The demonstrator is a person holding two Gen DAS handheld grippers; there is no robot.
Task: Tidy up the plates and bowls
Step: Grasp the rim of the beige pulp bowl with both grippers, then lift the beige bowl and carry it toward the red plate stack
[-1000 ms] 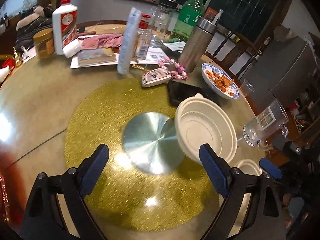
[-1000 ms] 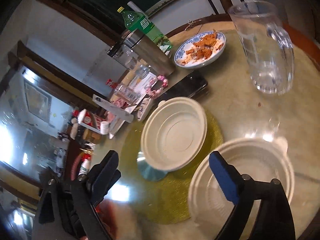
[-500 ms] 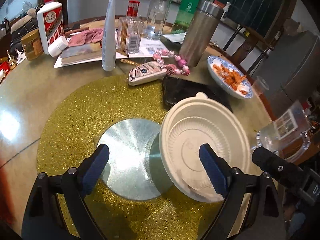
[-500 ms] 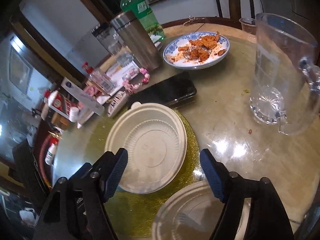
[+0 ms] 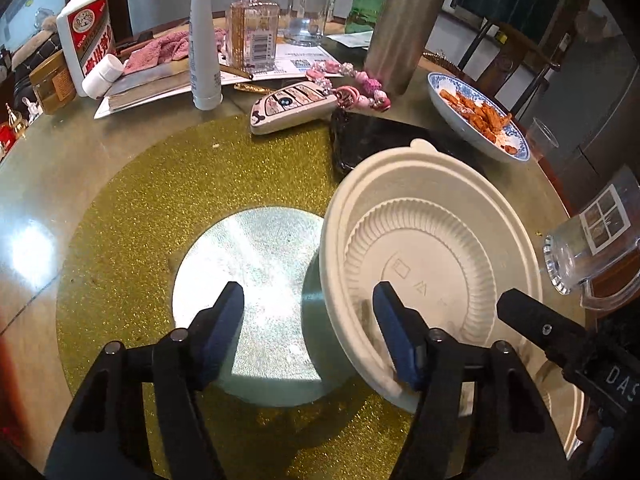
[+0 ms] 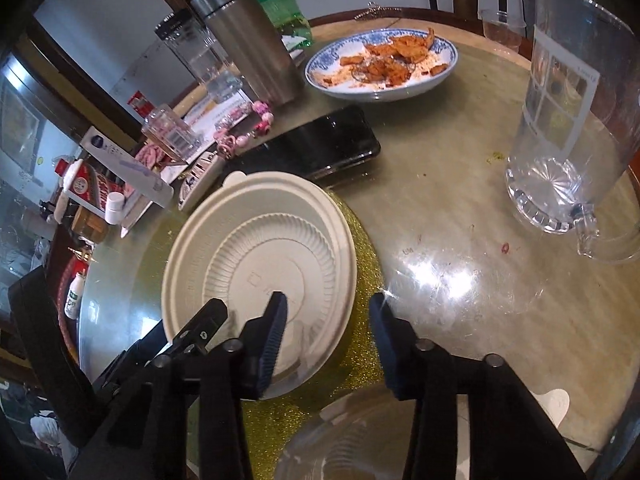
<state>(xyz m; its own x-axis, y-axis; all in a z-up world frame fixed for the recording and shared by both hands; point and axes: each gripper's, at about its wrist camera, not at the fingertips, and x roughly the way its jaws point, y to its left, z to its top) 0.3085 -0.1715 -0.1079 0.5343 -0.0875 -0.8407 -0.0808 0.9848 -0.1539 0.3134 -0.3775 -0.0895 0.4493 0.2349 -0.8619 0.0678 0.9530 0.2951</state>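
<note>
A cream disposable bowl (image 5: 432, 248) sits on the gold glitter mat (image 5: 132, 208), partly over a silver disc (image 5: 248, 280); it also shows in the right wrist view (image 6: 256, 256). My left gripper (image 5: 308, 316) is open, its jaws straddling the bowl's left rim, right finger inside the bowl. My right gripper (image 6: 326, 322) is open, its jaws straddling the bowl's right rim, left finger inside. A second cream bowl (image 6: 360, 440) lies below the right gripper, mostly hidden. A blue-patterned plate with orange food (image 6: 380, 66) stands further back.
A black phone (image 6: 312, 148) lies just behind the bowl. A clear glass pitcher (image 6: 568, 120) stands at the right. A steel flask (image 5: 404, 20), bottles, a car key with pink beads (image 5: 296, 108) and papers crowd the table's far side.
Both grippers have moved closer to the cream bowl and narrowed their jaws, which now straddle its rim on opposite sides. The bowl has stayed in place.
</note>
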